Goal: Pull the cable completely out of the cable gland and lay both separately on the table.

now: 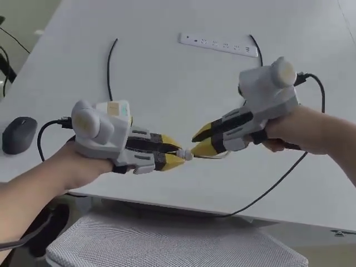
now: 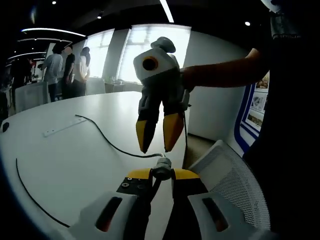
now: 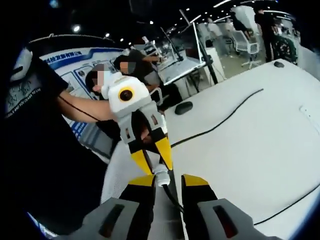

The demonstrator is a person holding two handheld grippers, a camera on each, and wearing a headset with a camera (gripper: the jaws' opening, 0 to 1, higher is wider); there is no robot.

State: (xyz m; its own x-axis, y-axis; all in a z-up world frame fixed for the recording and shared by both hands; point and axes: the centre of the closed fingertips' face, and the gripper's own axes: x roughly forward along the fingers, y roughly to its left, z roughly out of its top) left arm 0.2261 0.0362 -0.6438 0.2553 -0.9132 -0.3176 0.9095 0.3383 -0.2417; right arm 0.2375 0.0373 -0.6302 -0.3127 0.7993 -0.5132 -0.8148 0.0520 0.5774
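A small white cable gland (image 1: pixel 188 156) hangs in the air in front of the table's near edge. My left gripper (image 1: pixel 179 154) is shut on it; in the left gripper view the gland (image 2: pixel 161 169) sits between the yellow tips (image 2: pixel 162 175). A thin dark cable (image 3: pixel 173 196) leaves the gland (image 3: pixel 160 176) and runs back between the jaws of my right gripper (image 3: pixel 169 180). Those jaws stand apart around the cable, close to the gland. The right gripper (image 1: pixel 199 142) faces the left one tip to tip, and its open jaws (image 2: pixel 155 146) point down at the gland.
On the white table (image 1: pixel 167 83), a power strip (image 1: pixel 218 44) lies at the far side. A loose black wire (image 1: pixel 109 67) lies to the left, with a dark mouse (image 1: pixel 18 134) at the left edge. A mesh chair (image 1: pixel 178 245) stands below the near edge. Several people (image 2: pixel 62 70) stand far off.
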